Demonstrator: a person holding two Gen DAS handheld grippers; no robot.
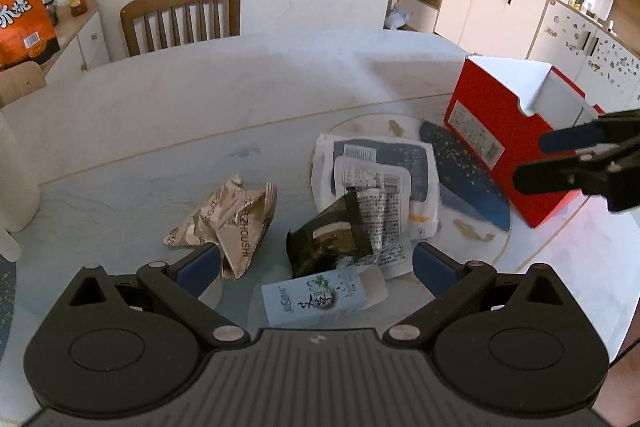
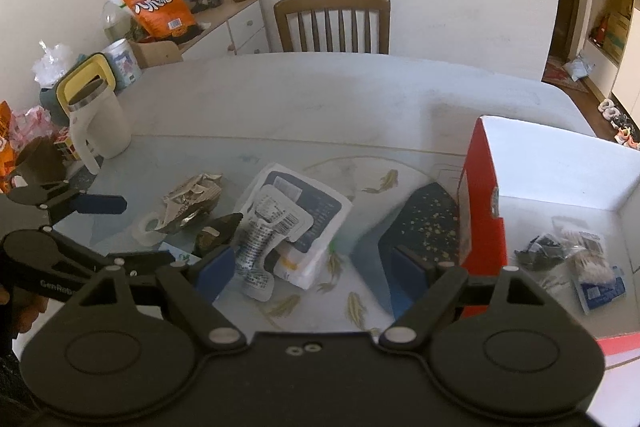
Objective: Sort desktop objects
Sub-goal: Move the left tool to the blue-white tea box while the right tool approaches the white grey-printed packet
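**Mia:** On the pale table (image 1: 240, 95) there is a little heap of rubbish. I see a crumpled gold foil wrapper (image 1: 228, 219), a dark crinkly snack packet (image 1: 324, 243), a small pale blue carton (image 1: 316, 301) and a big white and navy plastic pouch (image 1: 380, 171).

**Ben:** Where does it all go?

**Mia:** I think into the red cardboard box with the white inside (image 2: 560, 171), at the right side of the table. Some small packets already lie in the bottom of it.

**Ben:** What are the claws doing?

**Mia:** The left claw (image 1: 316, 263) is wide open and holds nothing. It hangs just above the dark packet and the blue carton — they sit between its blue pads. The right claw (image 2: 316, 267) is wide open too, and empty. It points down at the table between the pouch and the red box.

**Ben:** So which step is this?

**Mia:** Reaching for the next thing, I would say. Next the left claw should drop lower and close on one piece only — maybe the dark packet. The pieces lie touching, so it could pinch two by mistake.
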